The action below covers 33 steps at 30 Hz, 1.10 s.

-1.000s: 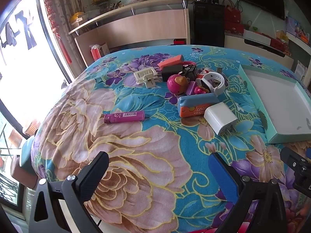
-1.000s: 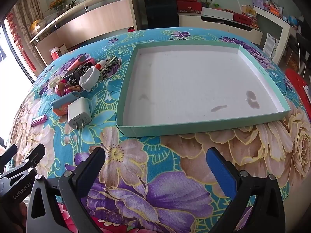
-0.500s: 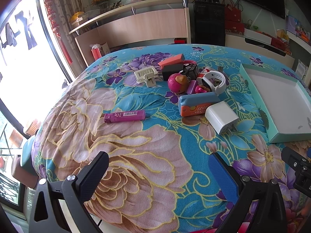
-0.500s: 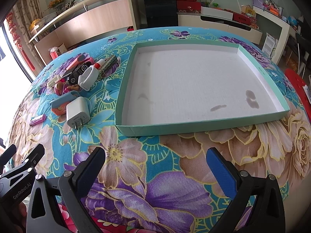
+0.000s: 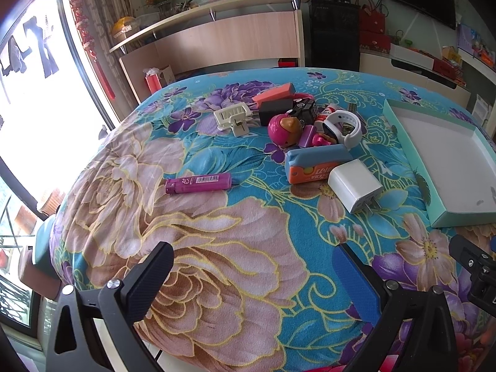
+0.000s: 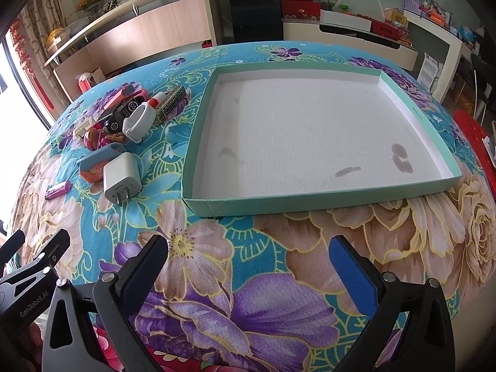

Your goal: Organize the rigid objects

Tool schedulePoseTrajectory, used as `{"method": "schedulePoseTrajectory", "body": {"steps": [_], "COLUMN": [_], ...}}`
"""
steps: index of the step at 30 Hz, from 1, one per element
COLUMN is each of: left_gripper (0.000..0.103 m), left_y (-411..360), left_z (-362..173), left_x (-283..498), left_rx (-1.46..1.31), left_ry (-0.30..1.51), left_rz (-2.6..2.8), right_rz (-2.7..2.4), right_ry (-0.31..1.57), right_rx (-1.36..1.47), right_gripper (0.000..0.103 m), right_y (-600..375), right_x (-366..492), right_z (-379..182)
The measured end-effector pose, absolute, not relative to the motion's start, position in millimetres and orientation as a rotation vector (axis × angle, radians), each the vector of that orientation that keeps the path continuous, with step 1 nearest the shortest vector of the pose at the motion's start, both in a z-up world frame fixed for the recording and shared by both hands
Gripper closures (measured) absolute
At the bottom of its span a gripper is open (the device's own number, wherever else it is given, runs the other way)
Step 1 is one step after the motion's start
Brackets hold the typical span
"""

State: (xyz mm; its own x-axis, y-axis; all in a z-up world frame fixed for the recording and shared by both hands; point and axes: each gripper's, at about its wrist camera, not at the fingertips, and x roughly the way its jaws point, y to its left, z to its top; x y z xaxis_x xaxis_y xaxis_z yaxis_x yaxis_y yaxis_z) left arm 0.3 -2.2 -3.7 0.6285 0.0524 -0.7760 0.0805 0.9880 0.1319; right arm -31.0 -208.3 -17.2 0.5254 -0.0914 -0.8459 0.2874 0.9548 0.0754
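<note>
Both the left gripper (image 5: 252, 274) and the right gripper (image 6: 248, 265) hang spread wide and empty over the near edge of the flowered table (image 5: 217, 248). Beyond the left one lie a magenta lighter (image 5: 198, 183), a white charger (image 5: 355, 185) and the heaped toys (image 5: 305, 124); the shallow green tray (image 6: 310, 203) sits to their right.

"GenRobot.AI" is printed in pale letters on the black body of the left gripper (image 6: 29, 279), seen at the lower left of the right gripper (image 6: 248, 266). A barcode is carried on the magenta lighter (image 5: 198, 183), ahead of the left gripper's left finger; its digits cannot be read. Orange lettering is shown on the blue-and-orange box (image 5: 316, 167), ahead and to the right, but cannot be made out. A round white logo is borne by the black box (image 6: 124, 113), unreadable.
</note>
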Motion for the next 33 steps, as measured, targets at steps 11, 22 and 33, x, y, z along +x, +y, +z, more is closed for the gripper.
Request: {"method": "schedulePoseTrajectory", "body": {"steps": [11, 22, 33], "left_gripper": [0.0, 0.0, 0.0], "left_y": [-2.7, -4.1, -4.1], "left_z": [-6.1, -6.7, -6.6], "left_x": [0.6, 1.7, 1.7], "left_rx": [0.16, 0.16, 0.158], "left_ry": [0.896, 0.905, 0.903], "left_rz": [-0.019, -0.021, -0.021], "right_rz": [-0.234, -0.237, -0.237], "right_ry": [0.997, 1.002, 1.003], "right_rx": [0.213, 0.207, 0.205], "right_gripper": [0.0, 0.0, 0.0], "right_y": [-207.5, -206.6, -206.7], "right_x": [-29.9, -29.7, -29.7], "right_z": [-18.5, -18.9, -18.8]}}
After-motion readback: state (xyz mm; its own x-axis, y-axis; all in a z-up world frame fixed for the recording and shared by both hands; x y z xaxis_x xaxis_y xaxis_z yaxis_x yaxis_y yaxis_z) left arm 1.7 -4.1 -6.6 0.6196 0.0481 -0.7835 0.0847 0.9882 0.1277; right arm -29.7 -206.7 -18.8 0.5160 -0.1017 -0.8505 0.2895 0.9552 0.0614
